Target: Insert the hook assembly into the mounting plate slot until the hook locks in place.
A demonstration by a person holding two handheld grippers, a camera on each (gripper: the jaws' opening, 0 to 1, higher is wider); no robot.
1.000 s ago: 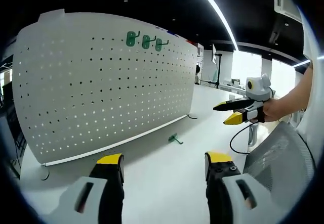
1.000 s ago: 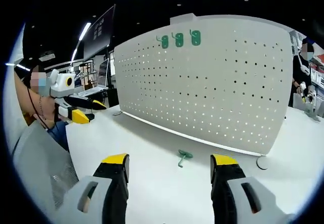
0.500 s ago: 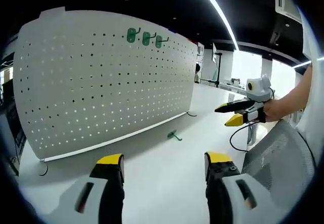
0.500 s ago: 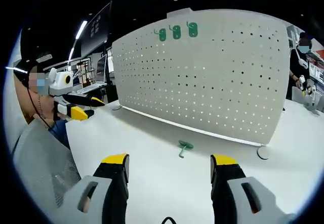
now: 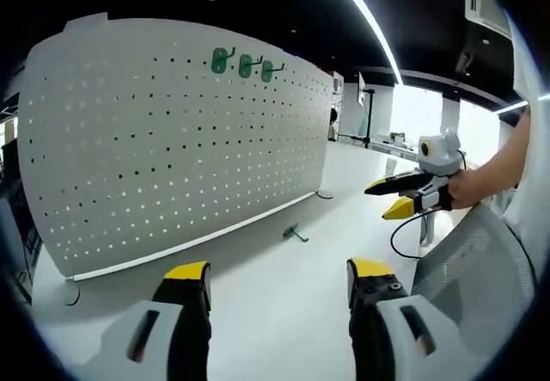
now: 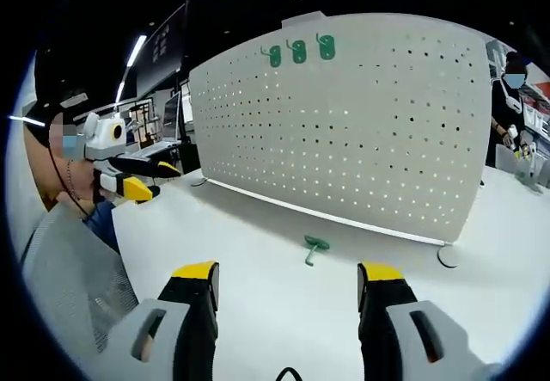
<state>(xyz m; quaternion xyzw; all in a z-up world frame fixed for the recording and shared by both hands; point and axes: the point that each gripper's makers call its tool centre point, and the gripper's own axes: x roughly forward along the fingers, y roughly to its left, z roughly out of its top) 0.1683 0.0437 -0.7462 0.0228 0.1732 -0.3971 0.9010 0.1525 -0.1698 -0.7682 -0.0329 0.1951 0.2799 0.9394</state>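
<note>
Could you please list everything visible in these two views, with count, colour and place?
pegboard: one, white, perforated, standing upright on the table.
mounted hooks: three, green, in a row near the pegboard's top edge.
loose hook: one, green, lying on the table in front of the pegboard.
table: one, white, under everything.
mesh chair back: one, grey, near the person.
bystander: one, dark clothing, beyond the pegboard's far edge.
left gripper: yellow-tipped jaws apart, empty.
right gripper: yellow-tipped jaws apart, empty.
</note>
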